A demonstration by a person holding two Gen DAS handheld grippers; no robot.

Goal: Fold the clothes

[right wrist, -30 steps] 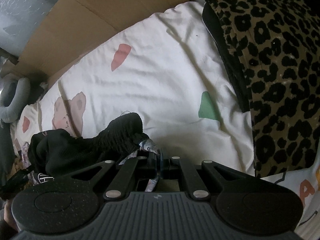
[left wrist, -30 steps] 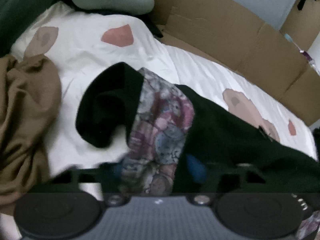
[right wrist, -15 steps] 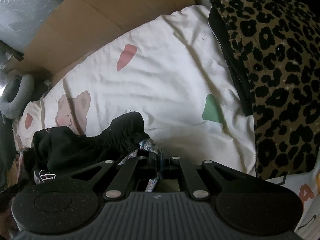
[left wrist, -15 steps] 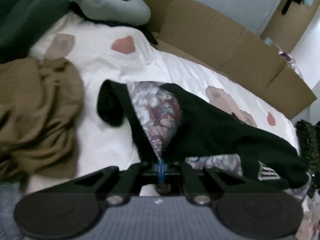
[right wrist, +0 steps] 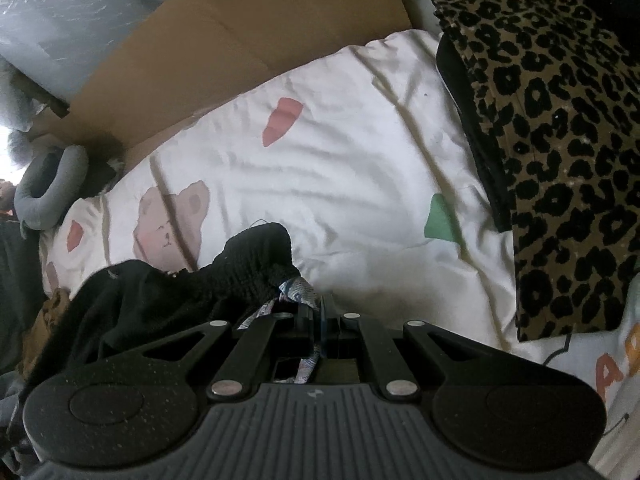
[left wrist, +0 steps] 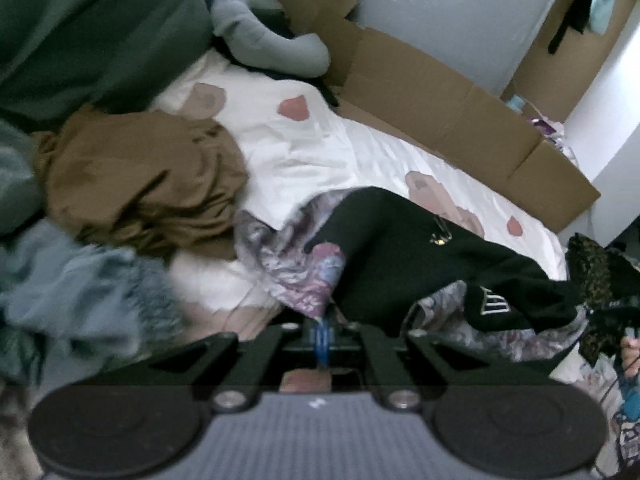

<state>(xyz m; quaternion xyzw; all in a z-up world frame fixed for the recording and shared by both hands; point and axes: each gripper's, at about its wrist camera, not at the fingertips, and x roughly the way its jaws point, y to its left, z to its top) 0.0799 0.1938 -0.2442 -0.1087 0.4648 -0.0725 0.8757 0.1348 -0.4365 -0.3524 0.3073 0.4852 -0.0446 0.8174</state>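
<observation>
While both claws were pinched shut on one black garment (left wrist: 420, 264) with a patterned lining, it lay stretched across the bed.

Left claw (left wrist: 322, 330) was clamped on a corner of the patterned lining; right claw (right wrist: 318, 312) was clamped on another patterned edge beside the garment's ribbed black cuff (right wrist: 256, 256). Left view alone showed a crumpled brown garment (left wrist: 136, 184), a grey-blue fuzzy garment (left wrist: 80, 284), a dark green cushion (left wrist: 92, 28) and white lettering on the black garment. Right view alone showed a leopard-print cloth (right wrist: 560, 152) lying on the sheet's far side and a green patch on the sheet. Bed sheet (right wrist: 340, 152) was white with bear and pink-patch prints, wrinkled. Flattened cardboard (left wrist: 440, 108) stood along the bed's far edge, a grey neck pillow (left wrist: 272, 44) at one end.
</observation>
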